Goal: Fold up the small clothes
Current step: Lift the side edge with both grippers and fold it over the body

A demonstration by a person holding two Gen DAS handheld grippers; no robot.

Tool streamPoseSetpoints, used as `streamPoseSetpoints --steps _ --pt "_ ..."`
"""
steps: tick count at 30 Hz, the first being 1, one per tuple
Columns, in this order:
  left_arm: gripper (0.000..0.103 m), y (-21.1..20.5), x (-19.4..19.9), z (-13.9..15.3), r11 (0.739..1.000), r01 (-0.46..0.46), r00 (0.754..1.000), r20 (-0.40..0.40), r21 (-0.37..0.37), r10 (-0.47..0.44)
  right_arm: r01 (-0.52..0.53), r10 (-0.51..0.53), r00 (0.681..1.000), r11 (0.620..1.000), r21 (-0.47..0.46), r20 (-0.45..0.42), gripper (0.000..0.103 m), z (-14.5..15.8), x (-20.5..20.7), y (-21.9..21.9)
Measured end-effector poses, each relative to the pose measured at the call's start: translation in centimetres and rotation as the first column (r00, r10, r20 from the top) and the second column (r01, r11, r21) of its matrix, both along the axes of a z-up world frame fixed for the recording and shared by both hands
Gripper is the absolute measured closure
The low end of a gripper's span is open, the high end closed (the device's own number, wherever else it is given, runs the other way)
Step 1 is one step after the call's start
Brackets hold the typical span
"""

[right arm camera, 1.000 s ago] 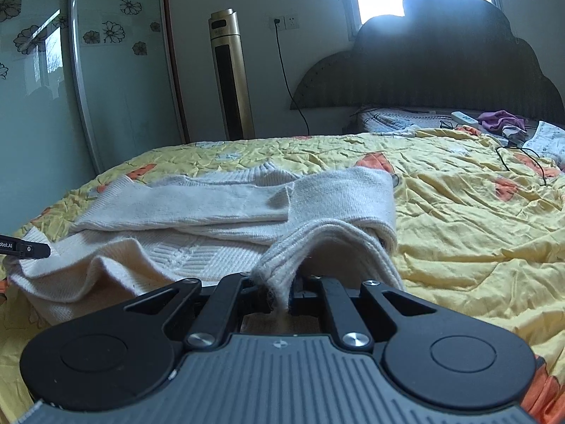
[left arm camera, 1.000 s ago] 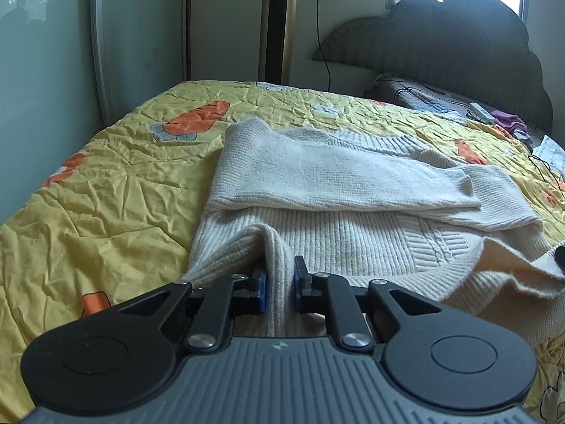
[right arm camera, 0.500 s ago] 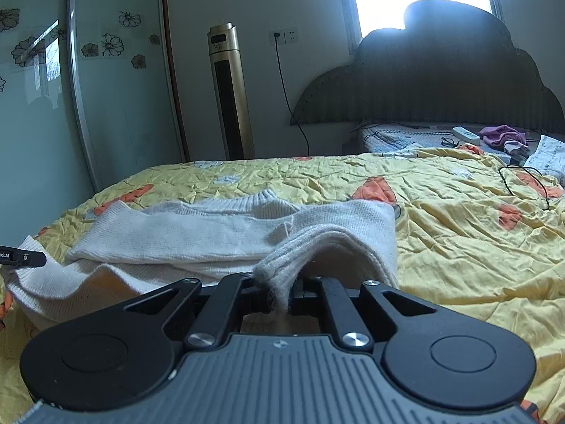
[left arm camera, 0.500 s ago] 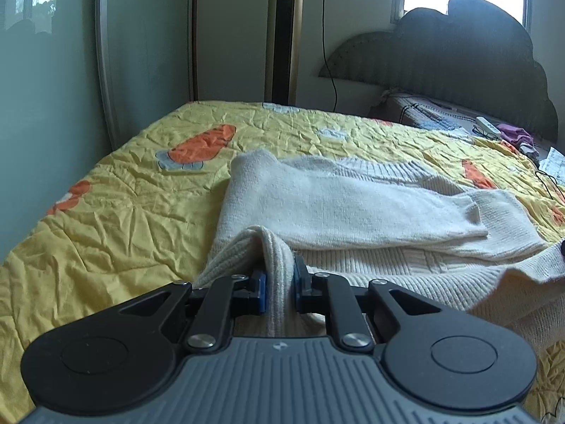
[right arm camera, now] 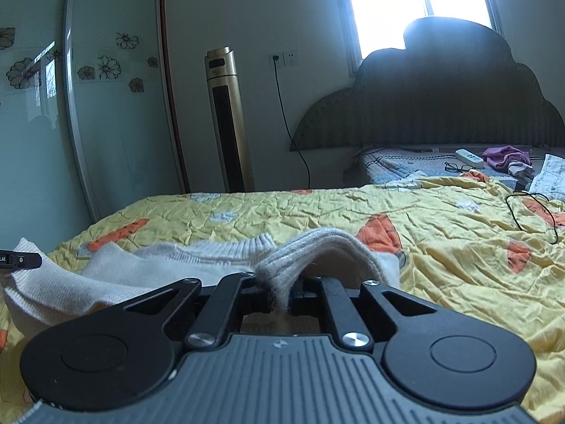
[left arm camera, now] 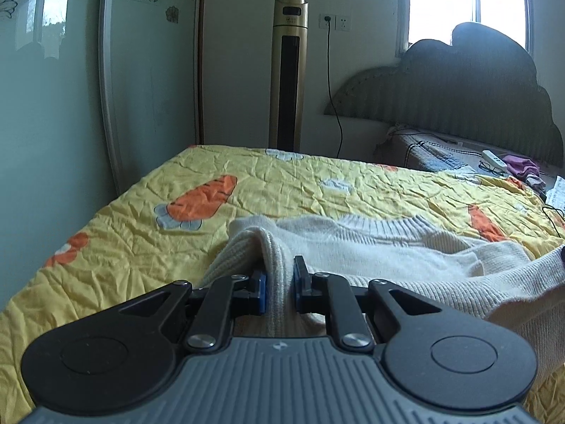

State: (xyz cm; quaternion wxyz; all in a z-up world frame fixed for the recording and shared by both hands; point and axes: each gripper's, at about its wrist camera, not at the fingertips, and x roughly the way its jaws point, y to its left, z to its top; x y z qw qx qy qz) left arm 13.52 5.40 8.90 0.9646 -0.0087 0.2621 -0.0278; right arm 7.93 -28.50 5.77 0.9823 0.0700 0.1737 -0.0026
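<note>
A cream knitted sweater (left arm camera: 370, 247) lies on the yellow bedspread, its sleeves folded across the body. My left gripper (left arm camera: 280, 282) is shut on a ribbed fold of the sweater's near edge, which stands up between the blue pads. In the right wrist view the same sweater (right arm camera: 152, 265) stretches to the left, and my right gripper (right arm camera: 282, 293) is shut on a bunched fold of its hem that arches over the fingers. The lifted hem hangs between both grippers above the bed. The left gripper's tip (right arm camera: 21, 260) shows at the far left edge.
The yellow carrot-print bedspread (left arm camera: 275, 187) covers the bed. A gold tower fan (left arm camera: 287, 74) stands by the far wall next to a mirrored wardrobe door (right arm camera: 106, 106). Near the dark headboard (right arm camera: 441, 106) lie a power strip (right arm camera: 468, 157), glasses, purple cloth and a black cable (right arm camera: 529, 212).
Both grippers have risen and moved toward the far side of the bed, carrying the sweater's near hem up and over the folded sleeves. Less of the sweater's body shows now.
</note>
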Motion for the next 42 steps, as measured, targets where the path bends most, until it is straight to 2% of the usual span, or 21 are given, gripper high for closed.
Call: streamPoseSetpoints --steps 5,10,16,21,31,42 --pt "0.089 -0.3 2.1 0.5 0.999 -0.012 1.000 0.003 -0.030 0.012 0.007 -0.007 1.000 1.000 -0.008 0.017 0.092 0.4 2.1 -0.5" --pt "0.089 -0.9 5.0 0.3 1.000 -0.012 1.000 -0.005 -0.023 0.012 0.015 -0.015 1.000 1.000 -0.021 0.008 0.092 0.1 4.7 -1.1" --pt "0.089 -1.8 8.5 -1.7 1.000 -0.013 0.999 -0.052 0.011 0.013 0.028 -0.028 0.999 0.999 0.019 -0.030 0.092 -1.4 8.2 -2.3" --pt "0.089 -2.3 10.8 -3.5 0.999 -0.011 0.994 -0.111 0.042 0.016 0.036 -0.034 0.997 0.999 0.018 -0.073 0.092 -2.8 10.4 -2.6" --pt "0.087 -2.3 12.5 -4.9 0.999 -0.011 0.985 -0.174 0.047 0.019 0.037 -0.034 0.990 0.999 0.019 -0.136 0.092 -4.8 12.5 -3.1" --pt "0.087 -2.0 13.9 -5.3 1.000 -0.008 0.971 -0.241 0.029 0.014 0.033 -0.029 0.985 0.999 0.023 -0.168 0.092 -5.3 13.7 -3.6"
